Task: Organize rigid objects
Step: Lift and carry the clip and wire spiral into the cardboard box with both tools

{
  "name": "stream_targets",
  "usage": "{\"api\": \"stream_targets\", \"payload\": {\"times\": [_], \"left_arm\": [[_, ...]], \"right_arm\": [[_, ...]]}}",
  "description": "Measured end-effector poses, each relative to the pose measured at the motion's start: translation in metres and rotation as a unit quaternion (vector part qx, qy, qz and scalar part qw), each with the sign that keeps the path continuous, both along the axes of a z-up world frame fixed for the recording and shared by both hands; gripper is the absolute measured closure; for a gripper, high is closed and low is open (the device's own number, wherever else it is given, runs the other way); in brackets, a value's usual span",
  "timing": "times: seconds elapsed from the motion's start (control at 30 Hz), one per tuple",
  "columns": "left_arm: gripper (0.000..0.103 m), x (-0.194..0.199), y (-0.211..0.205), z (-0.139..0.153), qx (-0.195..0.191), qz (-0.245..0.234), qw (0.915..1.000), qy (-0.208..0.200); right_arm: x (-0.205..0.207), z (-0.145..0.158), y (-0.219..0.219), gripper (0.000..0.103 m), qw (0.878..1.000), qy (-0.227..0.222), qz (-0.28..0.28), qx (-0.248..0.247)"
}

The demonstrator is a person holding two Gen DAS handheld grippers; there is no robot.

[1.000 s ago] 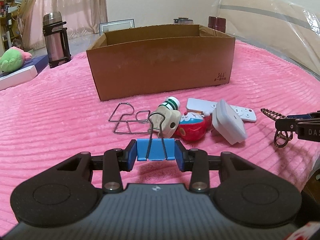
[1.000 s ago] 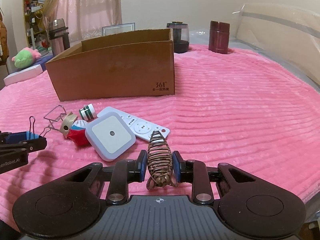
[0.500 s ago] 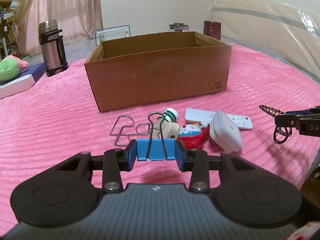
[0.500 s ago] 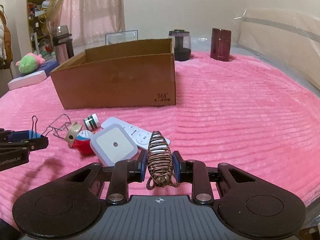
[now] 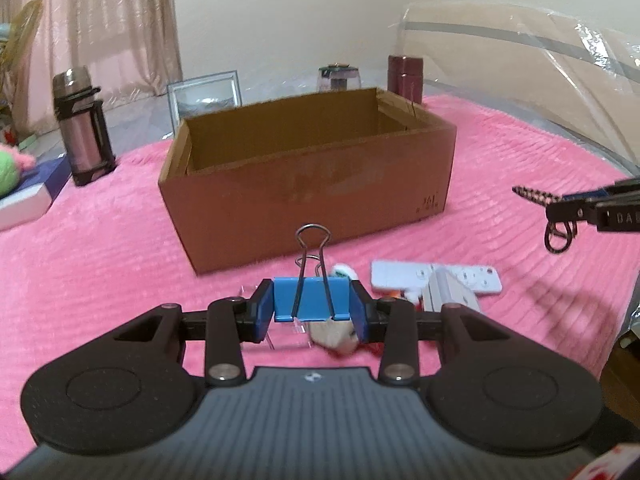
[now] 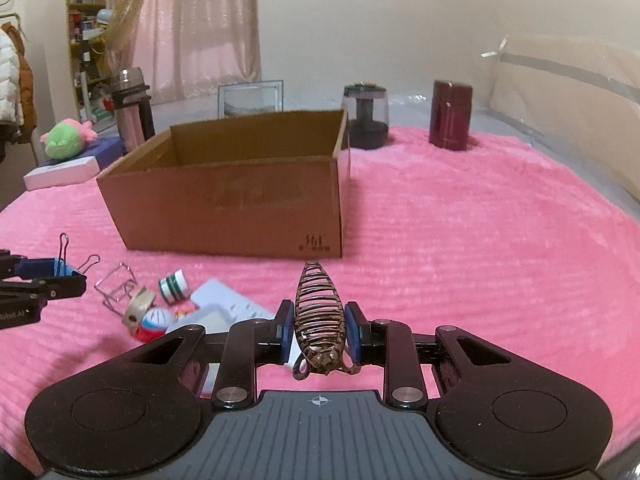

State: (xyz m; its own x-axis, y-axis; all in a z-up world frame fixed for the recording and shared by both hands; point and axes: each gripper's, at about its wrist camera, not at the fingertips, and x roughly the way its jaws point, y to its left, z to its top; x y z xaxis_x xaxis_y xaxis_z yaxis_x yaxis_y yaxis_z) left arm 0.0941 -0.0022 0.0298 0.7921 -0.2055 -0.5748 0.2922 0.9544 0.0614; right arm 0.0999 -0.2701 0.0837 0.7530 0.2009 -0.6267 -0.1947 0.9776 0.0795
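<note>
My left gripper (image 5: 313, 303) is shut on a blue binder clip (image 5: 312, 298) and holds it above the pink blanket, in front of the open cardboard box (image 5: 308, 184). My right gripper (image 6: 319, 330) is shut on a brown striped hair clip (image 6: 319, 322), also raised, facing the box (image 6: 228, 200). Below lie a white remote (image 5: 436, 276), a white square night light (image 5: 452, 292), a red-and-blue toy (image 6: 154, 320), a small green-banded bottle (image 6: 173, 285) and a wire clip (image 6: 116, 289). The right gripper shows at the right edge of the left wrist view (image 5: 560, 210).
A steel thermos (image 5: 82, 128) stands left of the box. A picture frame (image 5: 204, 94), a dark-based jar (image 6: 365, 116) and a maroon canister (image 6: 450, 114) stand behind it. A green plush (image 6: 66, 138) lies on a white box far left. Clear plastic sheeting lies at right.
Both grippers have risen with their clips and moved toward the box; its inside now shows. The objects on the blanket have not moved.
</note>
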Motion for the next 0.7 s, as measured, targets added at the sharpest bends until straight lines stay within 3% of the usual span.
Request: {"api": "stream_targets", "payload": {"times": [0.3, 0.47, 0.7], "left_arm": [[0.069, 0.051, 0.017, 0.048, 0.008, -0.041, 0.9989, -0.018], [0.069, 0.091, 0.014, 0.078, 0.014, -0.068, 0.9973, -0.026], [0.069, 0.156, 0.006, 0.099, 0.030, -0.103, 0.9941, -0.013]], "right_arm": [[0.055, 0.054, -0.013, 0.080, 0.998, -0.048, 0.047, -0.003], [0.098, 0.085, -0.003, 0.080, 0.992, -0.062, 0.106, -0.011], [0.169, 0.096, 0.036, 0.080, 0.980, -0.048, 0.191, -0.036]]}}
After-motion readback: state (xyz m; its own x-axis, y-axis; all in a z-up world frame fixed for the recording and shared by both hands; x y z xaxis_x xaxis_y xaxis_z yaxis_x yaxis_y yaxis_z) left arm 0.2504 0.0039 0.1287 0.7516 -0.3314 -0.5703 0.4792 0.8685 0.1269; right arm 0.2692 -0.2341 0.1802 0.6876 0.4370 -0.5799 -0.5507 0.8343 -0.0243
